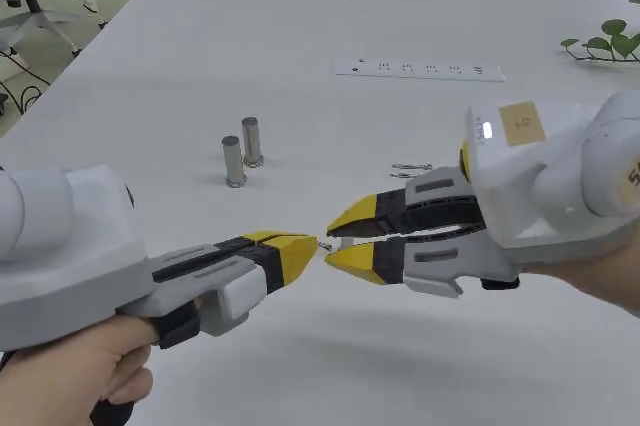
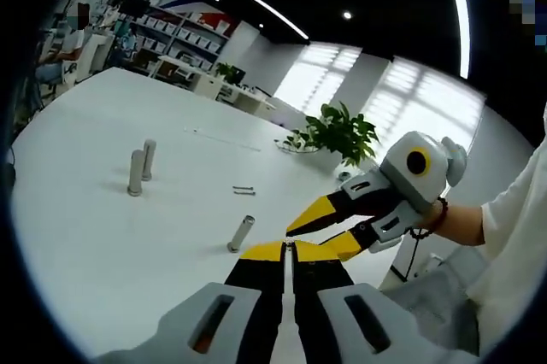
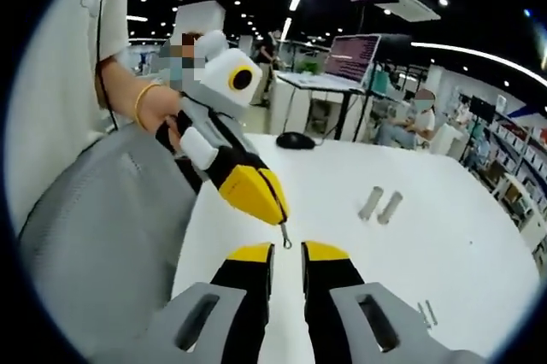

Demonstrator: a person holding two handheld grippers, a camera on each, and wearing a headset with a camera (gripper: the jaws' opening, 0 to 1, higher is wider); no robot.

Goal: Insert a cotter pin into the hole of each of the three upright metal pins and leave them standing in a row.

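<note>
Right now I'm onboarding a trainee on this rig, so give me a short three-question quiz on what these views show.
1. True or false: the left gripper has its jaws shut on a cotter pin.
2. In the head view, how many metal pins stand on the table beyond the left gripper?
3. The right gripper has its jaws: A) open; B) shut on a metal pin; C) shut on a cotter pin.

Key: 1 true; 2 two; 3 A.
</note>
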